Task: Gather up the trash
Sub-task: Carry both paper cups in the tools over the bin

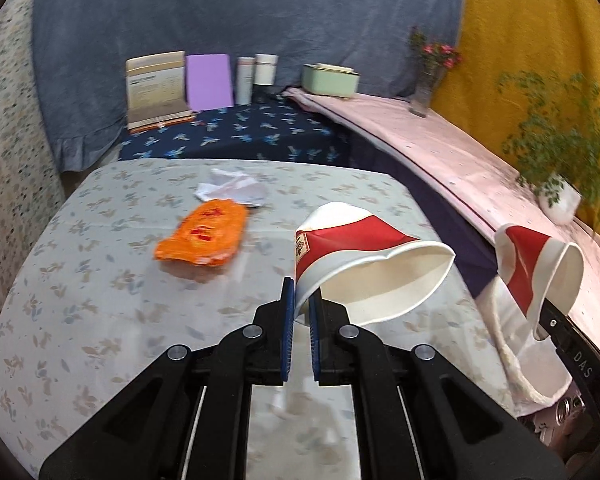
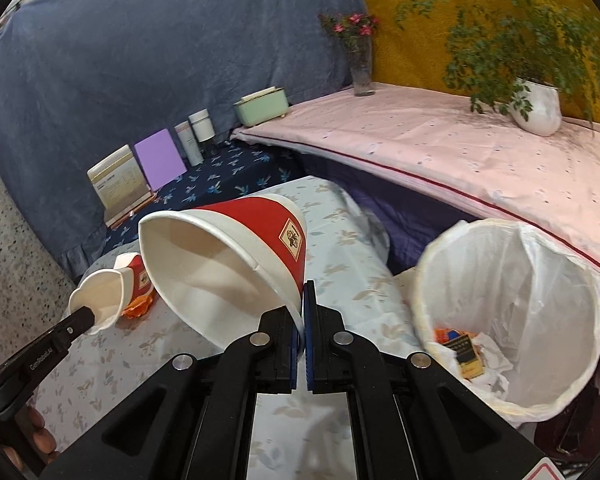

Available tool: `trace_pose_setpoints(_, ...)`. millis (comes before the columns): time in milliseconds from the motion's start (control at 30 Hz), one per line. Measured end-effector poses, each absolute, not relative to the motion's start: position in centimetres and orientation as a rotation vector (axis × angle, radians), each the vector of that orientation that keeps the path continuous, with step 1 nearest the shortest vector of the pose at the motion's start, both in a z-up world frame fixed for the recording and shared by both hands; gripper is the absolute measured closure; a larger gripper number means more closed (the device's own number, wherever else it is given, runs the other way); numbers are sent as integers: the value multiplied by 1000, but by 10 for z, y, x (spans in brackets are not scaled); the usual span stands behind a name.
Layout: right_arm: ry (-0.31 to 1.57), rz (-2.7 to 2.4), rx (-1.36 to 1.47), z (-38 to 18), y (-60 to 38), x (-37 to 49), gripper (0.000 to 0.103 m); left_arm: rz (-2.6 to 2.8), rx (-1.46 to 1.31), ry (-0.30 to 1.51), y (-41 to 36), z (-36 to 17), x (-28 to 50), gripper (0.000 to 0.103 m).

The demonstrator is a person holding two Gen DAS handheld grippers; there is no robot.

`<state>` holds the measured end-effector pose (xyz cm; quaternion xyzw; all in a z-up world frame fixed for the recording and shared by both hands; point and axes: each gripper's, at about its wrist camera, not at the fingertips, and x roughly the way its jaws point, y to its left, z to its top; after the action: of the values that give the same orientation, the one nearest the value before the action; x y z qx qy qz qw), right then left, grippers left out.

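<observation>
Wrapper [image 1: 202, 236] and tissue [image 1: 232, 191] lie on table [image 1: 100, 320].

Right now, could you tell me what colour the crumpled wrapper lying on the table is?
Bright orange with red print. The wrapper shows best in the left wrist view.

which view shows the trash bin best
The right wrist view. There the white-lined trash bin sits beside the table with its open mouth facing the camera, some trash visible at the bottom. In the left wrist view, only a strip of its white liner shows at the right edge, behind the paper cup held in the right claw.
</observation>
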<state>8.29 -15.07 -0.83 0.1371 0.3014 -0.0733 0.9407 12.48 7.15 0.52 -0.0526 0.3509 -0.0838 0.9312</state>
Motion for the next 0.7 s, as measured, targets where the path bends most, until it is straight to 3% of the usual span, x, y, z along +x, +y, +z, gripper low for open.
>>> trace_pose_setpoints(700, 570, -391, 406, -19, -283, 2, 100, -489, 40, 747, -98, 4, 89, 96)
